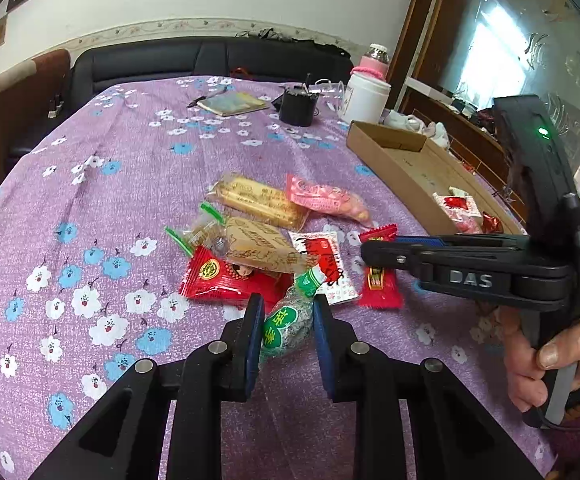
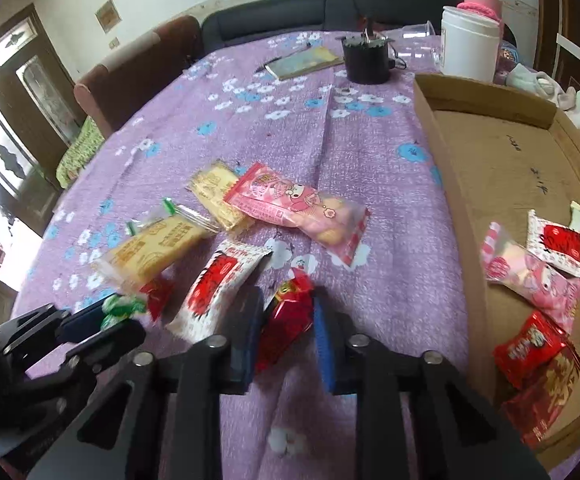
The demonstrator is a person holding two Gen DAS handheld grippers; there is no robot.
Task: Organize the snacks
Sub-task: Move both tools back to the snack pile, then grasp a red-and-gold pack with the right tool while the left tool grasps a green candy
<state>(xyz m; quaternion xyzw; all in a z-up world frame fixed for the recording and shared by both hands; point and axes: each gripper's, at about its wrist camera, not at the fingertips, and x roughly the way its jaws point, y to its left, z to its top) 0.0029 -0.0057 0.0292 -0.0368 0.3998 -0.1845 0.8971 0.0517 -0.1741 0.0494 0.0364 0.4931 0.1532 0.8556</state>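
A pile of snack packets [image 2: 226,236] is spread at the middle of the table [image 2: 369,184], with a cardboard tray [image 2: 449,184] at its three o'clock, in which further packets [image 2: 537,280] are laid.

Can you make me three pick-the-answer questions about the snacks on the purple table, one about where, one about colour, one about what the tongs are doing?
1. Where is the cardboard box?
A. To the right of the loose snacks
B. On the black sofa
C. Under the table

2. What colour is the snack between the left tongs?
A. Green
B. Blue
C. Orange

3. What are the right tongs doing?
A. Standing wide open over bare cloth
B. Shut on a red candy
C. Holding the white jar

Answers:
1. A, the box sits on the floral tablecloth at the right, beside the snack pile.
2. A, the green wrapped snack sits between the blue pads.
3. B, the pads press both sides of the red candy.
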